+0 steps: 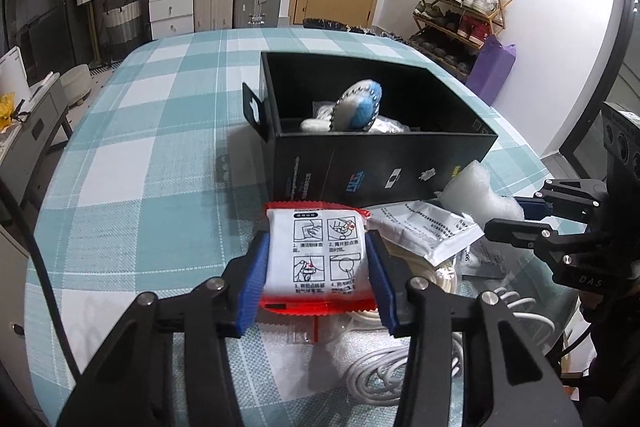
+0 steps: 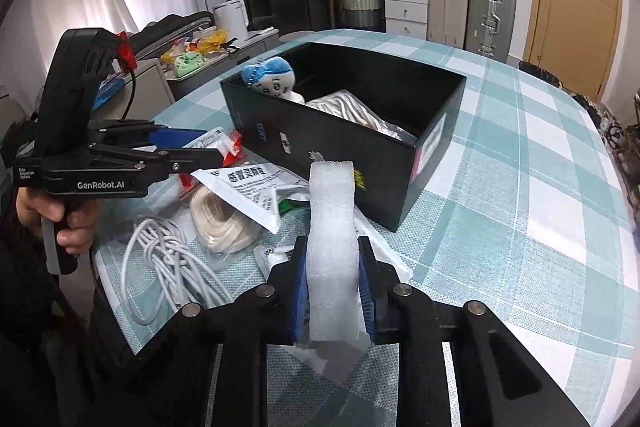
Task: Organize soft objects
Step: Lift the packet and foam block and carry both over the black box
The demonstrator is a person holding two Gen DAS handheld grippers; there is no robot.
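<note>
My left gripper (image 1: 318, 263) is shut on a white packet with red edges (image 1: 318, 251), its blue pads pressing both sides just above the checked tablecloth. My right gripper (image 2: 332, 287) is shut on a white foam strip (image 2: 331, 227), which stands upright between its pads. Beyond both stands an open black box (image 1: 360, 163) (image 2: 400, 155) that holds a blue and white plush toy (image 1: 360, 103) (image 2: 272, 77) and a bundle of white cord (image 2: 352, 111). The foam strip (image 1: 480, 195) and right gripper (image 1: 516, 215) also show at the right of the left wrist view.
A white paper sachet (image 2: 244, 191), a cream coil of cord (image 2: 218, 223) and a tangled white cable (image 2: 168, 267) lie on the table (image 1: 140, 147) in front of the box. A hand (image 2: 68, 219) holds the left gripper's handle. Suitcases, drawers and a shoe rack stand behind.
</note>
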